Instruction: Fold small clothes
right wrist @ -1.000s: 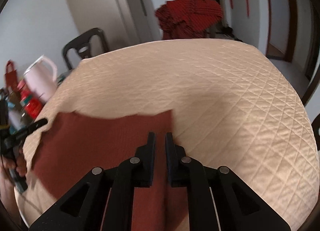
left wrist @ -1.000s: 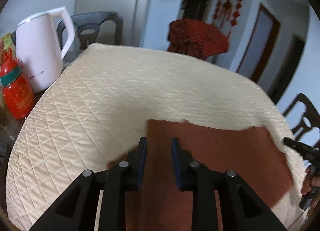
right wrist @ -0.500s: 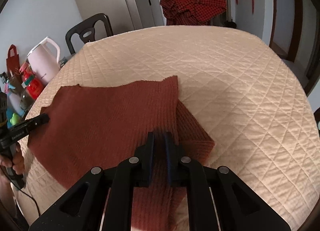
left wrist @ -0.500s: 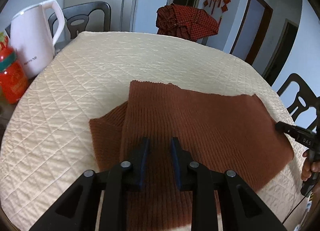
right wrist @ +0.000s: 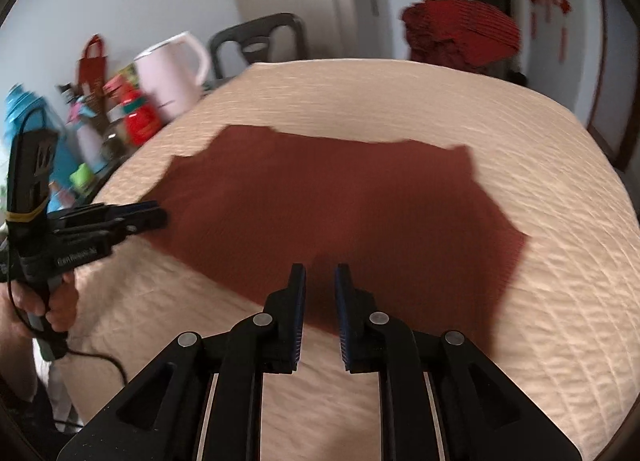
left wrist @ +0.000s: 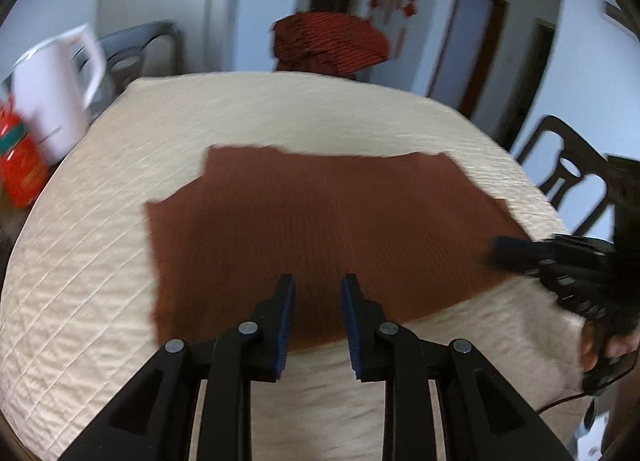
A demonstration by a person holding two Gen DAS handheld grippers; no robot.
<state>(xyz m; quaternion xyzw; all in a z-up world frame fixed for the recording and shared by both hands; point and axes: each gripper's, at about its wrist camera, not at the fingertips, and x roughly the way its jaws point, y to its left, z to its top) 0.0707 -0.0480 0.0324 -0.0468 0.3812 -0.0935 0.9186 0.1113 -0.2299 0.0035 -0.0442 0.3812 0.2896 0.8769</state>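
Since the earlier frames the rust-brown knitted garment (left wrist: 320, 229) has been laid out flat, and both tools have been drawn back toward its near edge. The jaws of the left tool (left wrist: 317, 293) have just been opening a little, and those of the right tool (right wrist: 320, 281) have just been opening as well; in each wrist view a narrow gap is seen between the blue pads, and nothing is gripped in it, the cloth being seen beneath.

The garment is spread on the quilted cream cover of the bench (left wrist: 320, 113), near the bench's middle and its 6 o'clock edge. In the left wrist view the right tool is seen at 3 o'clock, at the garment's right edge; whether it touches the cloth cannot be told through the blur. A white kettle (left wrist: 52, 97) and a red bottle (left wrist: 20, 165) are placed at 10 o'clock off the bench. A red checked cloth (left wrist: 328, 45) is draped at 12 o'clock behind the bench.
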